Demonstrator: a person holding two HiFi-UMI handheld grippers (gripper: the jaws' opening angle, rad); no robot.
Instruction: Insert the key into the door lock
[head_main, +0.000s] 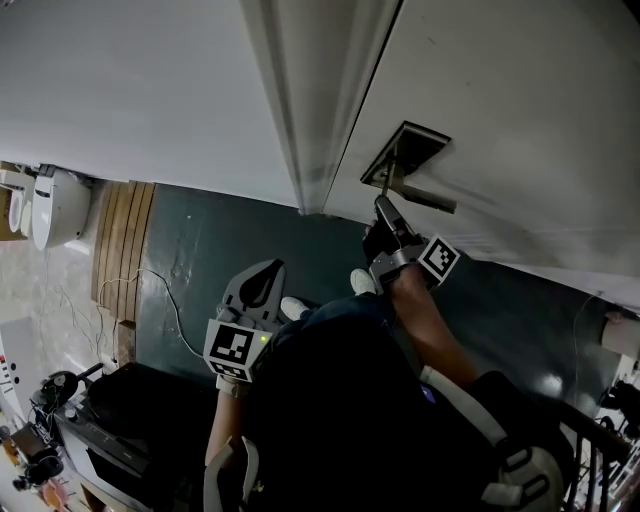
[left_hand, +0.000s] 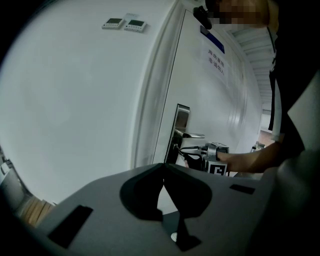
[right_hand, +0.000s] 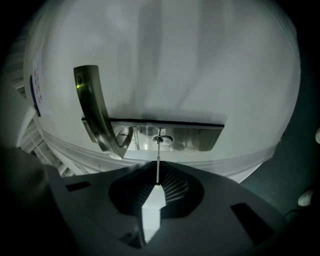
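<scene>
A steel lock plate (head_main: 405, 155) with a lever handle (head_main: 428, 197) sits on the white door (head_main: 540, 120). My right gripper (head_main: 386, 216) is held right up against the plate. In the right gripper view, my right gripper (right_hand: 156, 186) is shut on a key (right_hand: 157, 165). Its thin blade runs straight to the keyhole (right_hand: 161, 139) in the lock plate (right_hand: 200, 137), with the tip at the slot. The curved handle (right_hand: 95, 107) hangs left of it. My left gripper (head_main: 256, 298) stays low and away from the door. In its own view the left gripper (left_hand: 162, 171) is shut on nothing.
The door frame (head_main: 300, 120) runs left of the lock. Two small wall panels (left_hand: 125, 23) sit high on the wall and a sign (left_hand: 216, 57) on the door. Below lie dark green floor (head_main: 210, 260), a loose cable (head_main: 170, 300), wooden planks (head_main: 120, 240) and equipment (head_main: 110, 420).
</scene>
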